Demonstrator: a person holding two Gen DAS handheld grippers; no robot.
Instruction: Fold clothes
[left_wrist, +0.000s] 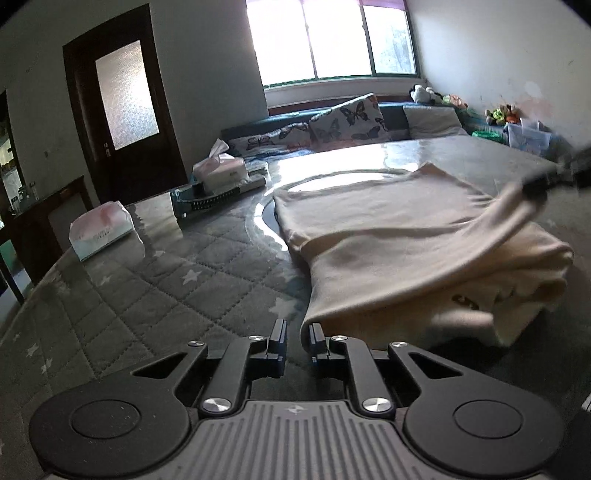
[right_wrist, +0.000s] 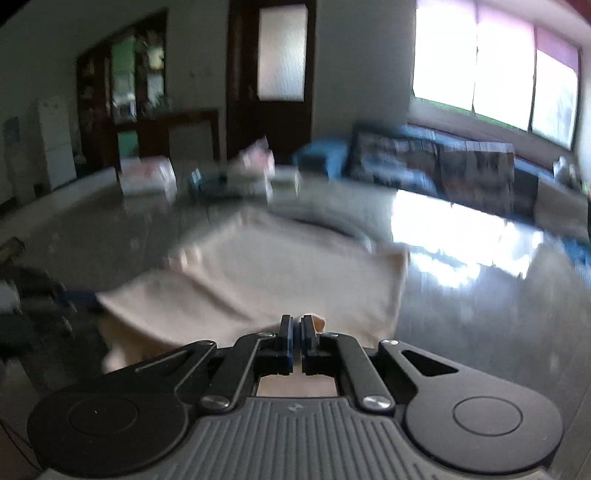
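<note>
We see the cream garment (left_wrist: 388, 236) lying partly folded on the glass-topped table (left_wrist: 147, 280), towards its right side, its near edge close to us and its far edge past the round inset in the glass. Our left gripper (left_wrist: 298, 338) sits low at the garment's near left corner; its jaws stand a little apart, the right one touching the cloth's rolled edge, nothing pinched between them. Over on the right, our right gripper (right_wrist: 295, 332) has its jaws drawn almost together on a bit of cream cloth; that view is blurred. In the left view a fold of the garment lifts up towards a dark blurred shape at the right edge. At the far left corner of the table stand two tissue packs (left_wrist: 101, 230) and a dark flat device (left_wrist: 218, 194).
</note>
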